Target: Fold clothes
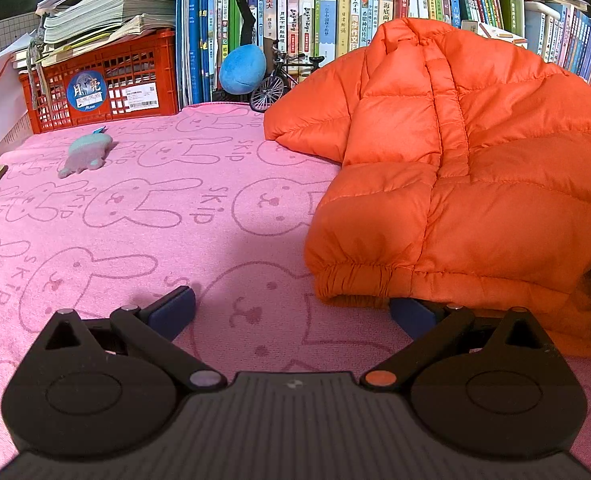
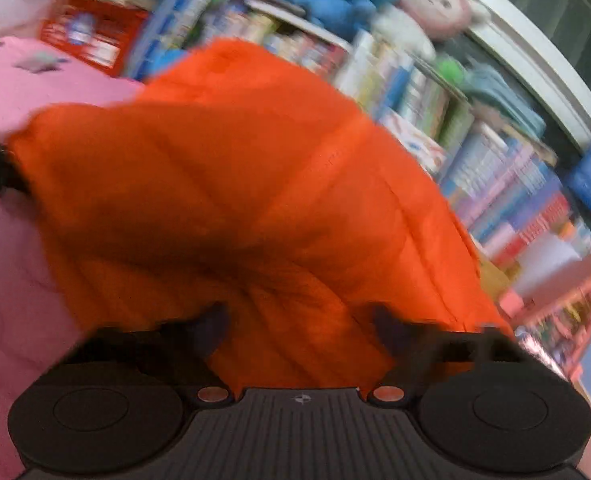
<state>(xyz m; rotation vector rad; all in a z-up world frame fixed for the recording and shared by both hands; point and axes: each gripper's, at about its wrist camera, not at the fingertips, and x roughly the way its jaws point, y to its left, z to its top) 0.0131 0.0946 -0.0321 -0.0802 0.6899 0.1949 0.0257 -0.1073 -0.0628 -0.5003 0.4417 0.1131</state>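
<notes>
My left gripper point(image 1: 291, 312) stands wide and empty at the orange puffer jacket point(image 1: 455, 168) on the pink towel point(image 1: 135, 216). My blurred right gripper point(image 2: 299, 328) straddles its fabric; grip uncertain, so the slippery fabric may slide free.

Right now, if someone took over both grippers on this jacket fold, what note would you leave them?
Left gripper: open, low on the pink towel, its right finger tucked under the orange jacket by the sleeve cuff; nothing gripped.
Right gripper: picture blurred; jacket fabric lies between the fingers, grip unclear.
Done: one sleeve lies folded over the front.
Left: the remaining folds.
</notes>
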